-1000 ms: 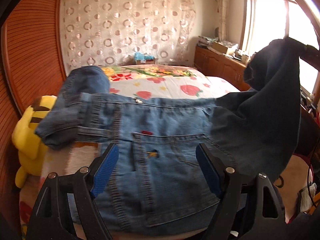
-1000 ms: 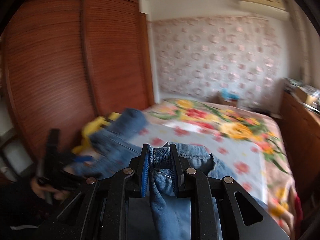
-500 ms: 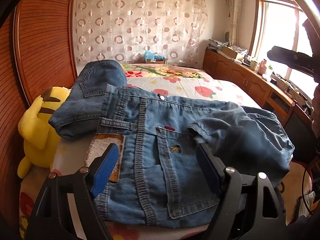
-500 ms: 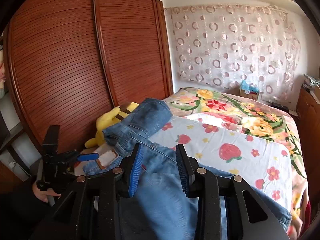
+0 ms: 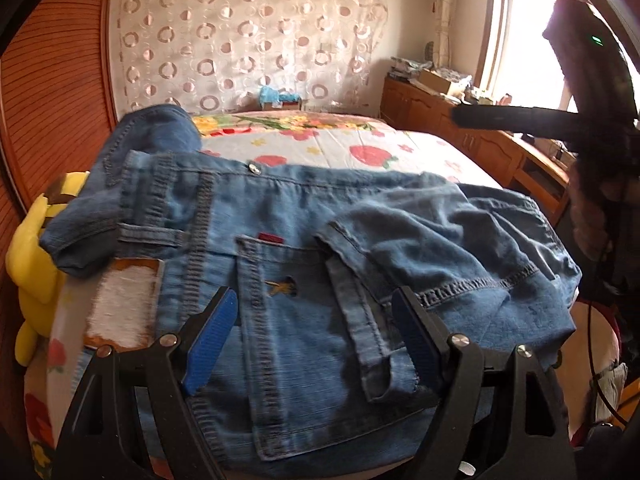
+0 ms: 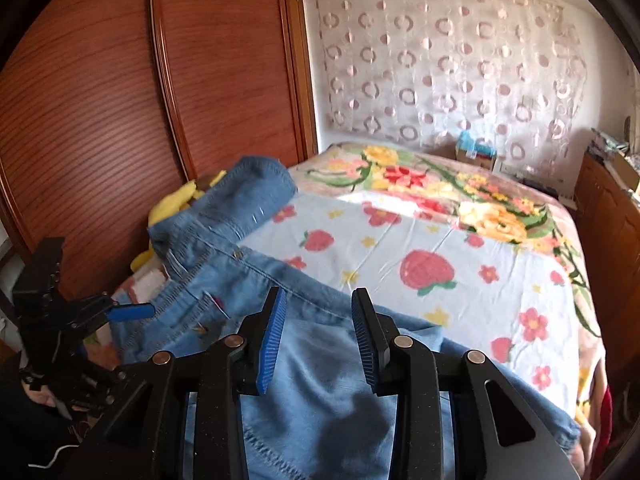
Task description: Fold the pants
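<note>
denim jeans [image 5: 304, 264] lie folded across the near end of the bed [image 6: 420, 248], one leg doubled over the seat. left tool [image 5: 316, 332] gapes wide above them, holding nothing; right tool [image 6: 319, 336] is open too, seemingly clear of the cloth. yellow plush toy [image 5: 28, 248] sits beside the bed.

Home bedroom. Evidence: bed [image 6: 460, 280] under strawberry-print sheet, floral blanket [image 6: 472, 196] at far end, wooden slatted wardrobe [image 6: 120, 100], circle-pattern curtain [image 5: 248, 40], yellow plush toy [image 5: 28, 256], window [image 5: 524, 40] above cluttered wooden cabinets [image 5: 440, 116].
</note>
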`<state>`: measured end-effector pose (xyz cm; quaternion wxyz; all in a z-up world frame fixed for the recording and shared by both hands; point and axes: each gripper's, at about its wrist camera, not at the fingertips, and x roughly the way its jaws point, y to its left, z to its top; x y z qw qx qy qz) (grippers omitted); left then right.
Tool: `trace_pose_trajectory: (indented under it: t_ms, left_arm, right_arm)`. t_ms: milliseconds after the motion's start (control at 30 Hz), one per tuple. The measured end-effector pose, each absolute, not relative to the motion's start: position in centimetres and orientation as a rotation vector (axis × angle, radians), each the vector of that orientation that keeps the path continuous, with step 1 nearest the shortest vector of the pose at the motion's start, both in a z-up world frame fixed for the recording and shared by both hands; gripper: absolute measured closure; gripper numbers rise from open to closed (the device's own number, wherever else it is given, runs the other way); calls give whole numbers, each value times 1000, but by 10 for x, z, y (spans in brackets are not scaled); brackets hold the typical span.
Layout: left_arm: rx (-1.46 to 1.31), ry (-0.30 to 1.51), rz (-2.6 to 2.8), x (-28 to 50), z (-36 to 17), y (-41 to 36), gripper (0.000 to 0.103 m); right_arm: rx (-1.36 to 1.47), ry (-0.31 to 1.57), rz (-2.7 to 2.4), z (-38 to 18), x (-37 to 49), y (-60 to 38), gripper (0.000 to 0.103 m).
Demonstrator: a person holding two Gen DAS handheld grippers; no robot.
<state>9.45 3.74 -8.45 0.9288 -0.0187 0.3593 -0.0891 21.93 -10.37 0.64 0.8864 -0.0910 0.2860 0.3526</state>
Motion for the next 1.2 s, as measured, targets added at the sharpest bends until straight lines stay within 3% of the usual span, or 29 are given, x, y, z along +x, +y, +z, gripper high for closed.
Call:
trace_pose_trajectory:
  t_ms: [767, 833, 900, 1000, 1200]
  left_arm:
    - [-41, 796, -280, 89, -106, 16, 23]
    - [-46, 799, -296, 90, -106, 13, 34]
    - [-46, 799, -311, 90, -106, 10, 46]
    - [-50, 798, -320, 87, -106, 7, 61]
    - [-73, 799, -293, 82, -111, 5, 63]
  right_arm:
    - [-314, 858, 855, -43, 256, -15, 67]
    - [-308, 863, 859, -42, 257, -16, 67]
    - [-330, 852, 850, -43, 256, -13, 87]
    - [-327, 810, 858, -37, 249, -21, 99]
    - [-251, 632, 851, -4, 223, -53, 100]
